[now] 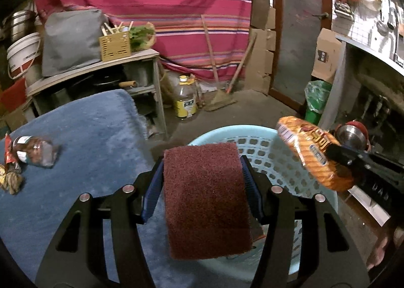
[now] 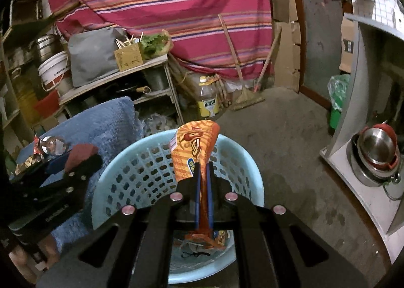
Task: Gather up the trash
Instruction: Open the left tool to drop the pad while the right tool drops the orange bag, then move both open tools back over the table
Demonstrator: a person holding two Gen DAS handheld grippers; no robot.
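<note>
Left gripper [image 1: 203, 174] clamped on a maroon scouring pad [image 1: 207, 199], fingers [image 1: 151, 194] held partway apart by the pad's width, long axis running back toward the camera. Right gripper [image 2: 203, 182] pinched almost fully closed on an orange snack wrapper [image 2: 193, 151], wrapper standing upright out of the fingers [image 2: 197, 187], top edge flopped over.

Pale blue perforated basket [image 2: 121, 169] directly below and ahead of both loads; wrapper hanging over the basket's opening, pad over its near rim at the edge of the blue-carpeted worktop [image 1: 88, 136]. Some trash already at the basket bottom.

Right hand better placed for the drop: straight down from the wrapper lies the open basket. Pad probably needing a nudge forward to clear the rim.

More to collect on the worktop, well apart to the left: a clear jar [image 1: 35, 151] on its side, crumpled wrappers [image 1: 10, 169] beside it.
</note>
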